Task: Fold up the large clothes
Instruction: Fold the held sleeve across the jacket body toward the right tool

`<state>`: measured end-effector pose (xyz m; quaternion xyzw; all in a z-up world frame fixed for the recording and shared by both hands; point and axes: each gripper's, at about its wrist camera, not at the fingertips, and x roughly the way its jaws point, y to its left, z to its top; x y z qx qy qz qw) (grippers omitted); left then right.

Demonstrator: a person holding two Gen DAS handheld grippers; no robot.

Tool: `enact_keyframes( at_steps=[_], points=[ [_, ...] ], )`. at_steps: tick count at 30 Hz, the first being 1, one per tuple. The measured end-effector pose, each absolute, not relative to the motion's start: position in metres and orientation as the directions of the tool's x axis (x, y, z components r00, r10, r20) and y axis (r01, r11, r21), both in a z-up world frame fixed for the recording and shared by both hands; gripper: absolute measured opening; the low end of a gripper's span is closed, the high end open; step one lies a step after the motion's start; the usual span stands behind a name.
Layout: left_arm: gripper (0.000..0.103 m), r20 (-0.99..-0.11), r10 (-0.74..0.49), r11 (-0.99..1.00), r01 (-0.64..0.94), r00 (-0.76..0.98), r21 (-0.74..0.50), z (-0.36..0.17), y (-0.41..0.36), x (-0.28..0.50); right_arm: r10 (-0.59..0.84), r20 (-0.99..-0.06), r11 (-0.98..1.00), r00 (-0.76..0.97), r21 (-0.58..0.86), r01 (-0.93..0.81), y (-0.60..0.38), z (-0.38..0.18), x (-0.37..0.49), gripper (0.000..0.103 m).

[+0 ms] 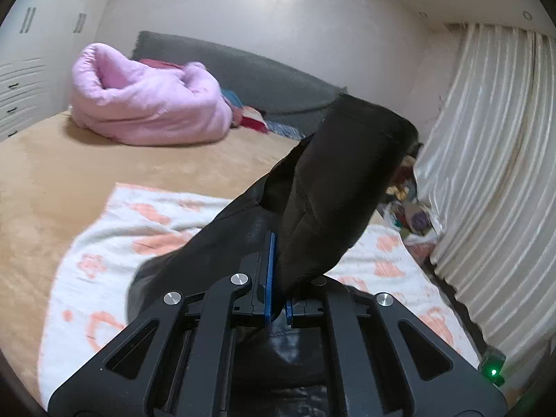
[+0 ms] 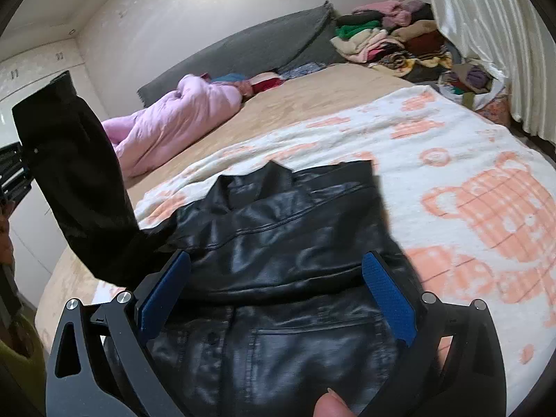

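A black leather jacket (image 2: 278, 243) lies on a white blanket with orange teddy-bear prints (image 2: 451, 160) on the bed. My left gripper (image 1: 278, 278) is shut on the jacket's sleeve (image 1: 333, 180) and holds it lifted above the bed; the raised sleeve also shows at the left of the right wrist view (image 2: 73, 180). My right gripper (image 2: 278, 271) is open, its blue pads (image 2: 389, 288) spread either side of the jacket's body, just above it.
A pink duvet bundle (image 1: 146, 100) lies on the tan bed sheet (image 1: 52, 173) by a grey headboard (image 2: 243, 45). A pile of assorted clothes (image 2: 399, 41) sits at the far corner. White curtains (image 1: 493, 173) hang along the right side.
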<state>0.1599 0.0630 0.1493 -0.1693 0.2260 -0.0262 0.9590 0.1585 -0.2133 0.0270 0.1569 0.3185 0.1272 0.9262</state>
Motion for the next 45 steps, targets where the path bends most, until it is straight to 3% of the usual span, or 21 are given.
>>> enact_keyframes(
  at_steps=[10, 28, 29, 32, 34, 37, 45],
  points=[
    [0.000, -0.542, -0.215, 0.952, 0.051, 0.813, -0.301, 0.087, 0.003, 0.199, 0.255, -0.573, 0.912, 0.779, 0.409, 0.003, -0.271, 0.013, 0.164, 0.099],
    [0.006, -0.750, -0.170, 0.984, 0.156, 0.639, -0.091, -0.027, -0.077, 0.215, 0.244, -0.607, 0.880, 0.756, 0.467, 0.091, -0.309, -0.014, 0.175, 0.099],
    [0.011, -0.755, -0.164, 0.984, 0.157, 0.634, -0.082, -0.031, -0.078, 0.214, 0.247, -0.610, 0.879, 0.753, 0.468, 0.092, -0.308, -0.015, 0.176, 0.099],
    [0.046, -0.774, -0.138, 0.984, 0.176, 0.618, -0.036, -0.040, -0.083, 0.210, 0.267, -0.622, 0.877, 0.736, 0.474, 0.083, -0.304, -0.019, 0.180, 0.099],
    [0.053, -0.789, -0.102, 0.981, 0.191, 0.606, 0.020, -0.048, -0.088, 0.204, 0.292, -0.636, 0.874, 0.714, 0.480, 0.070, -0.299, -0.021, 0.185, 0.099],
    [0.073, -0.797, -0.099, 0.974, 0.221, 0.596, 0.044, -0.054, -0.092, 0.193, 0.369, -0.643, 0.857, 0.672, 0.516, 0.023, -0.284, -0.025, 0.196, 0.099],
    [0.084, -0.789, -0.171, 0.969, 0.245, 0.590, -0.027, -0.041, -0.071, 0.158, 0.574, -0.618, 0.760, 0.537, 0.646, -0.070, -0.230, -0.028, 0.240, 0.098]
  ],
)
